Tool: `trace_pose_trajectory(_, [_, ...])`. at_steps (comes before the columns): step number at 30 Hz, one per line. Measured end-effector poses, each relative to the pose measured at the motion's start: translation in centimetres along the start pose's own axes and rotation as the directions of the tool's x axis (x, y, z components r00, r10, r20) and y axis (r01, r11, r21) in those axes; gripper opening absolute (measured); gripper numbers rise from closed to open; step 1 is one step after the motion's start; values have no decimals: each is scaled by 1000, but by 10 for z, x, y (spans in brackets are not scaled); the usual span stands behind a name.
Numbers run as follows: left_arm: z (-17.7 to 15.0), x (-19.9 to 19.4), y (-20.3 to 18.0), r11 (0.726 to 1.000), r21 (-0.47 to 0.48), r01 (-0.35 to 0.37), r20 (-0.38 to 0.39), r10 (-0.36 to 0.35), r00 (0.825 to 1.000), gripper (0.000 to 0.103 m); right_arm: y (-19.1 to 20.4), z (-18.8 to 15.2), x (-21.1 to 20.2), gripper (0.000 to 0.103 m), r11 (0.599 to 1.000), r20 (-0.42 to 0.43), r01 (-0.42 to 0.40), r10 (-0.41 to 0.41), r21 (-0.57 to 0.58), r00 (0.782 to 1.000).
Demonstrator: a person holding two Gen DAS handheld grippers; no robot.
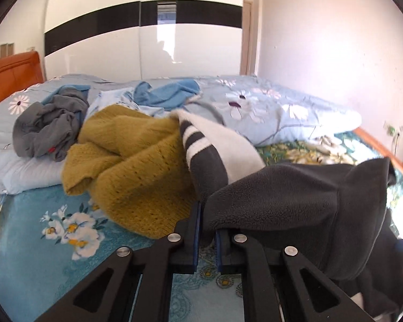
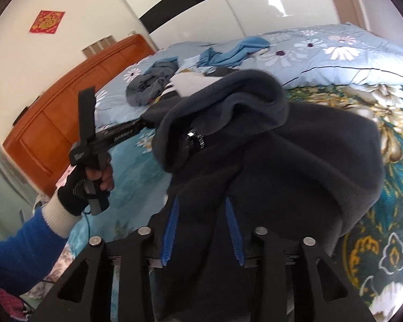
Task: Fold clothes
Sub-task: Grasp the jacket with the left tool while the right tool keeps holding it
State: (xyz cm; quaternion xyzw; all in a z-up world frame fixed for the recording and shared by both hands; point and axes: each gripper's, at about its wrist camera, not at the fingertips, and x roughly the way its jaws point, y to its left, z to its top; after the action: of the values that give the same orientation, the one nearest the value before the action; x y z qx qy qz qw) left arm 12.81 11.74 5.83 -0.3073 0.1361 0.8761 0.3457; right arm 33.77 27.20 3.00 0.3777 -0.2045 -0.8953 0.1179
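My left gripper (image 1: 205, 214) has its jaws drawn nearly together on a fold of the dark grey fleece garment (image 1: 303, 204), with only a narrow slit between the blue pads (image 1: 197, 230); the fleece bunches up at the tips and drapes off toward 3 o'clock in that wrist view. My right gripper (image 2: 201, 214) stands wider, its blue pads (image 2: 171, 230) apart with a thick band of the same fleece (image 2: 295, 161) running between them, pinched and hanging down toward 6 o'clock while the rest mounds up toward 12 and 2 o'clock. In the right wrist view, at 9 o'clock, my gloved left hand (image 2: 88, 185) grips the handle of the left tool, whose tip disappears under the fleece. Beyond the left gripper, at 11 o'clock, a mustard knit sweater (image 1: 126, 166) lies crumpled on the bed, touching a grey and white striped piece (image 1: 201, 147) at 12 o'clock that leads down into the fleece. Farther out at 10 o'clock a grey garment (image 1: 48, 128) sits on the pale floral duvet (image 1: 268, 107), and a blue garment (image 1: 169, 94) lies near 12 o'clock. The teal floral bedsheet (image 1: 40, 241) spreads beneath, with the orange headboard (image 1: 10, 77) at 9 o'clock and a white wardrobe (image 1: 147, 40) behind.
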Motion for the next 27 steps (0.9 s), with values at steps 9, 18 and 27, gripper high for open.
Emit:
trace_pose_trajectory(9, [4, -53, 10, 993, -120, 10, 91, 1, 996, 9, 51, -50, 33, 58, 953, -112, 201, -231, -228, 966])
trace_pose_trajectory(18, [-5, -113, 32, 981, -189, -39, 161, 70, 984, 9, 47, -23, -5, 10, 945, 99, 314, -305, -88, 947])
trace_pose_trajectory(27, [-14, -204, 79, 950, -292, -108, 271, 191, 944, 7, 91, 56, -98, 9, 942, 488, 328, -254, -71, 835])
